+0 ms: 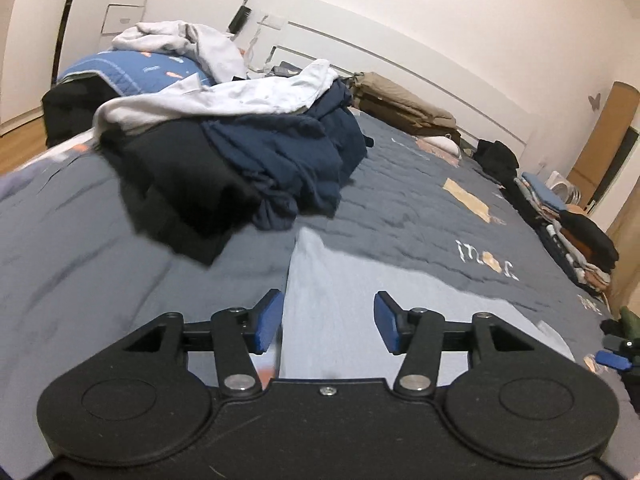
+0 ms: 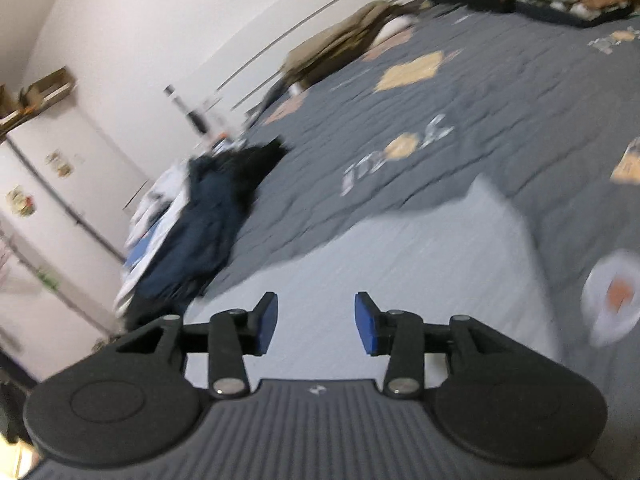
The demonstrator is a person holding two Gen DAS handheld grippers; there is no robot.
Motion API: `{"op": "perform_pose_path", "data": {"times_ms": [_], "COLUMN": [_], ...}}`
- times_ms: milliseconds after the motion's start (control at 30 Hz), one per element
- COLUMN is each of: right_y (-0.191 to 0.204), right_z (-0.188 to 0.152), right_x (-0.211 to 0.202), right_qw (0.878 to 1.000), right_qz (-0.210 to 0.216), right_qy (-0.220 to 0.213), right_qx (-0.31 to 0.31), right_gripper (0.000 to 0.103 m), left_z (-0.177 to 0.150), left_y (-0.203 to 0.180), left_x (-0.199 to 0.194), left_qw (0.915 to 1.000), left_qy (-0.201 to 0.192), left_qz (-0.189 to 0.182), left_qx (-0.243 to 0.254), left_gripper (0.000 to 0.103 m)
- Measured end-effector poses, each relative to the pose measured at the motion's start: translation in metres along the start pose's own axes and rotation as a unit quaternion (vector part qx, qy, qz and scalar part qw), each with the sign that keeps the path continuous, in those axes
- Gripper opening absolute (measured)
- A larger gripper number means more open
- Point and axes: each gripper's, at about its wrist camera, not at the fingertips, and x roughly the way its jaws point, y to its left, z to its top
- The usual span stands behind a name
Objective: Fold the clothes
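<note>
**Two grippers, jaws wide, over one pale garment**

The left gripper (image 1: 328,320) and right gripper (image 2: 316,320) both stand wide apart, empty. One light blue garment (image 1: 360,320) lies flat at lower centre on the grey bedspread (image 1: 400,200). One unfolded pile (image 1: 240,148) sits upper left; one folded stack (image 1: 576,236), right. The right view is blurred; the garment's far corner possibly curls.

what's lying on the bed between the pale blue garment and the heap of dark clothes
Only bare grey quilt separates the pale blue garment from the heap of dark clothes, clearest in the left wrist view.

Likely bedroom: quilted bed (image 1: 400,184), headboard (image 1: 400,60).
</note>
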Motion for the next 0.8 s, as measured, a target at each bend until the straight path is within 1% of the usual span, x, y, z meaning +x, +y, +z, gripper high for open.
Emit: {"op": "perform_pose_path", "data": {"times_ms": [100,200,400,433,567,633,700,800], "right_y": [0.028,0.046,0.059,0.061,0.073,0.078,0.083,0.085], "right_z": [-0.034,-0.067,-0.116,-0.122,-0.138,-0.14,-0.143,-0.147], "right_x": [-0.004,-0.006,0.0,0.003,0.011,0.015,0.019,0.026], "right_qw": [0.999,0.998,0.995,0.994,0.991,0.99,0.988,0.987], "right_qz": [0.022,0.034,0.049,0.054,0.076,0.086,0.097,0.096], "right_qy": [0.026,0.048,0.086,0.092,0.108,0.111,0.113,0.122], "right_qx": [-0.016,-0.012,0.018,0.024,0.037,0.034,0.032,0.029], "right_gripper": [0.044,0.044,0.045,0.045,0.045,0.045,0.045,0.045], "left_z": [-0.019,-0.038,-0.073,-0.079,-0.091,-0.095,-0.098,-0.104], "left_y": [0.0,-0.001,0.006,0.007,0.013,0.011,0.009,0.006], "left_x": [-0.023,-0.046,-0.058,-0.059,-0.057,-0.052,-0.046,-0.037], "left_qw": [1.0,1.0,0.9995,0.9994,0.9992,0.9991,0.9986,0.9973], "left_qy": [0.001,0.002,0.027,0.032,0.034,0.038,0.043,0.049], "left_qz": [0.0,0.0,0.0,0.0,-0.02,-0.015,-0.009,-0.001], "left_qx": [0.005,0.009,0.015,0.016,-0.003,0.012,0.029,0.055], "left_gripper": [0.05,0.05,0.048,0.048,0.048,0.046,0.039,0.039]}}
